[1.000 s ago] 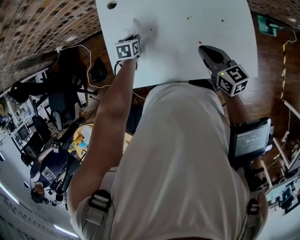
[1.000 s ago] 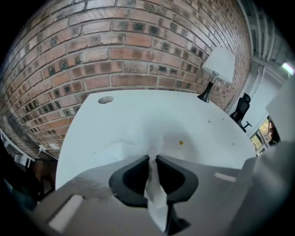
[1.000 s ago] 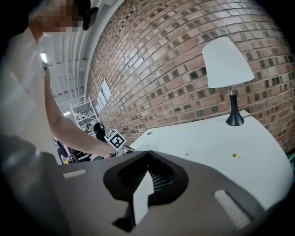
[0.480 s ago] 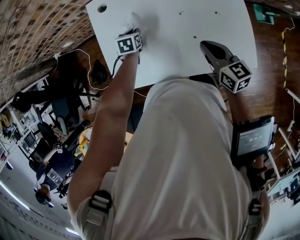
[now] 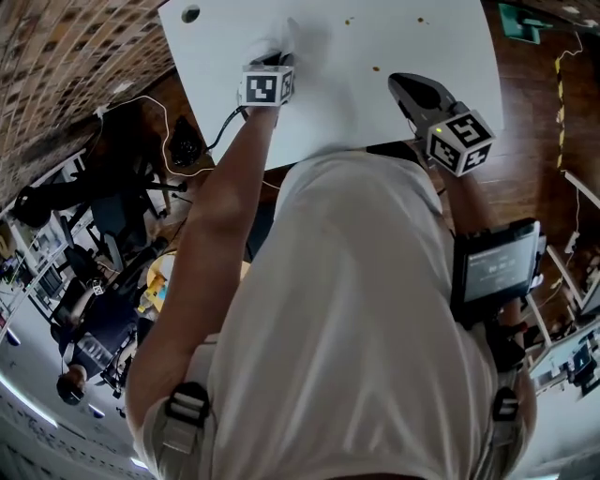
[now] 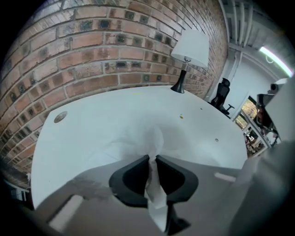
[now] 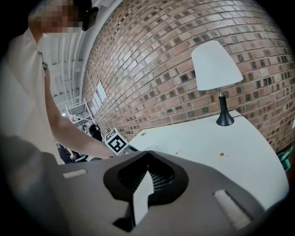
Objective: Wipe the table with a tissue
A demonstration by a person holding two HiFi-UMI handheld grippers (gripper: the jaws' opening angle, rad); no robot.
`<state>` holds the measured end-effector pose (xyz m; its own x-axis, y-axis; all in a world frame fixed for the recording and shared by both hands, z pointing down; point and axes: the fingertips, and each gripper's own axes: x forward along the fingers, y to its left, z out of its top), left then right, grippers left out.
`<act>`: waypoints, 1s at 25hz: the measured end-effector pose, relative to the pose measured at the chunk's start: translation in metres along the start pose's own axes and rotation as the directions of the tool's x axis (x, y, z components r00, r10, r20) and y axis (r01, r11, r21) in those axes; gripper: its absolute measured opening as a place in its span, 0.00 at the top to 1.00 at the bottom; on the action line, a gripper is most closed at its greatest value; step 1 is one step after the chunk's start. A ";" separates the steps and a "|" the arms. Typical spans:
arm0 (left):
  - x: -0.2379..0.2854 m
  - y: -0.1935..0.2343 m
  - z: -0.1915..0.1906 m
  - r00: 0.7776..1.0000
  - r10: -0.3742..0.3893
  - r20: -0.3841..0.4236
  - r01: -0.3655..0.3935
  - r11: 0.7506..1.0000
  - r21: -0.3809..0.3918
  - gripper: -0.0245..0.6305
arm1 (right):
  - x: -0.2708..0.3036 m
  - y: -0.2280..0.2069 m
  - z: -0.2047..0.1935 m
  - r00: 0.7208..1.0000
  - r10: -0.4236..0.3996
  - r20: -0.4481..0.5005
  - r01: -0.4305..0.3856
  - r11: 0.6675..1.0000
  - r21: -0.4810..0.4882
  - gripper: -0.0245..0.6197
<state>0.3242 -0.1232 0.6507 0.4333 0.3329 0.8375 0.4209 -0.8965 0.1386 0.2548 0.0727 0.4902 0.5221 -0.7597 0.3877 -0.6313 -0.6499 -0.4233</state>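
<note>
The white table [image 5: 337, 103] fills the top of the head view. My left gripper [image 5: 274, 64] points steeply down at its left part, shut on a white tissue [image 5: 266, 49] that spreads crumpled over the tabletop. In the left gripper view the tissue [image 6: 140, 138] fans out ahead of the left gripper [image 6: 152, 157], with a strip pinched between the black fingertips. Small brown crumbs [image 5: 375, 68] lie right of the tissue, more of these crumbs [image 6: 181, 116] showing ahead. My right gripper [image 5: 412, 89] hovers over the table's near right part, jaws shut and holding nothing, also the right gripper [image 7: 147, 153].
A white-shaded lamp [image 7: 215, 64] on a black foot stands at the table's far end by the brick wall [image 6: 92, 60]. A round cable hole [image 5: 190, 14] sits near the left corner. Cables [image 5: 150, 98], office chairs and seated people are on the floor to the left.
My left gripper has slid the tissue across the table to the right, away from the cable hole. The right gripper has stayed where it was.
</note>
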 end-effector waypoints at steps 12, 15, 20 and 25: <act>-0.022 0.060 -0.021 0.998 0.056 -0.041 -0.057 0.998 -0.013 0.90 | 0.001 0.001 -0.001 1.000 0.010 0.025 -0.010 1.000 -0.001 0.95; -0.020 0.077 -0.012 0.993 0.115 -0.029 -0.116 0.993 -0.012 0.90 | -0.012 -0.009 -0.001 0.999 -0.012 0.032 0.012 1.000 0.014 0.95; -0.010 0.039 0.002 0.996 0.091 -0.009 -0.090 0.995 0.033 0.90 | -0.036 -0.022 -0.002 0.999 -0.026 0.042 0.025 0.999 0.024 0.95; -0.002 -0.017 0.000 1.000 -0.006 -0.007 0.007 0.997 0.079 0.91 | -0.034 -0.024 0.000 0.998 -0.023 0.056 0.021 0.999 0.033 0.95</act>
<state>0.3163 -0.1083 0.6469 0.4250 0.3366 0.8403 0.4853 -0.8683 0.1023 0.2520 0.1140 0.4872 0.5675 -0.7448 0.3510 -0.6012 -0.6661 -0.4414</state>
